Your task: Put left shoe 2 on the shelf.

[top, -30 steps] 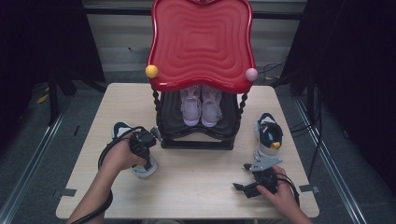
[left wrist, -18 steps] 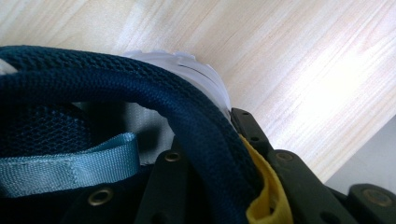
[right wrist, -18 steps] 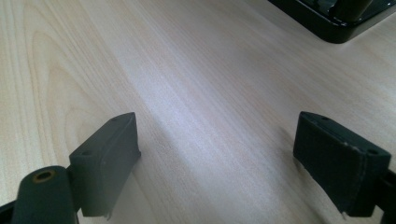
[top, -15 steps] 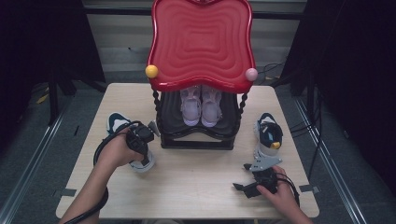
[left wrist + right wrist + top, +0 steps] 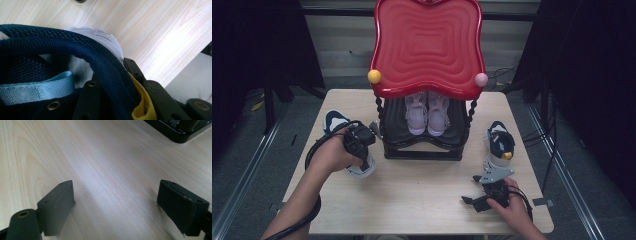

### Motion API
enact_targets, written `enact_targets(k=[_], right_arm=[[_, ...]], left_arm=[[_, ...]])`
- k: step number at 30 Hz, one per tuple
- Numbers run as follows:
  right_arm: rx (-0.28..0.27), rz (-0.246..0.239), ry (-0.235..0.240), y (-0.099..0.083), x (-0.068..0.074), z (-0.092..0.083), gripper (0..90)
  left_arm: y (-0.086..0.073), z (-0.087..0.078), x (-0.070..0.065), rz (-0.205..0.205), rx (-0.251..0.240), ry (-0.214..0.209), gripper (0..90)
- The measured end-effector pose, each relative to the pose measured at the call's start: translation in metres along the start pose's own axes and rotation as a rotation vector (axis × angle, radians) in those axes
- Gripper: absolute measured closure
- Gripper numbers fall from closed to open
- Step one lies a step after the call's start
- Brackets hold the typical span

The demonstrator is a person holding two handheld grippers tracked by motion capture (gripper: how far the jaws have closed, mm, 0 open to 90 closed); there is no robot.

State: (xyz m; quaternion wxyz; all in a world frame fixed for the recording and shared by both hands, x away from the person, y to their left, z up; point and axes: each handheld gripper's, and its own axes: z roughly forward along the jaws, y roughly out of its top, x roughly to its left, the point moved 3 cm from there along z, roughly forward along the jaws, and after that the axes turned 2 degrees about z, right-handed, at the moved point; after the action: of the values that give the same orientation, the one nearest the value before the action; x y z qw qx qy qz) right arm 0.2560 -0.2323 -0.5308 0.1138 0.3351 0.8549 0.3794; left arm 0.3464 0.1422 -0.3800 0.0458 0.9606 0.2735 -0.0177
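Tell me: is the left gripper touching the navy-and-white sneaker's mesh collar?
Touching. In the left gripper view, the left gripper has its black jaws closed on the navy-and-white sneaker's mesh collar, one inside the collar, one outside.

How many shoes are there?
4: two lilac shoes on the rack's lower shelf, one held by the left gripper, one shoe at right.

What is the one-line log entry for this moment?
left tool: shut on shoe collar | right tool: open over table | rack: one pair
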Motion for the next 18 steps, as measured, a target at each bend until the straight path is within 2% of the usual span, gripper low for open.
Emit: enact_targets(k=[8, 9, 18], right_arm=[[0.000, 0.000, 0.000, 0.000, 0.000, 0.000, 13.8], [0.000, 0.000, 0.000, 0.000, 0.000, 0.000, 13.8], [0.002, 0.000, 0.000, 0.000, 0.000, 0.000, 13.8]], left_arm=[[0.004, -0.022, -0.003, 0.018, 0.003, -0.005, 77.2], [0.004, -0.027, -0.003, 0.039, 0.018, 0.002, 77.2], [0.009, -0.059, -0.008, 0.048, 0.013, 0.010, 77.2]])
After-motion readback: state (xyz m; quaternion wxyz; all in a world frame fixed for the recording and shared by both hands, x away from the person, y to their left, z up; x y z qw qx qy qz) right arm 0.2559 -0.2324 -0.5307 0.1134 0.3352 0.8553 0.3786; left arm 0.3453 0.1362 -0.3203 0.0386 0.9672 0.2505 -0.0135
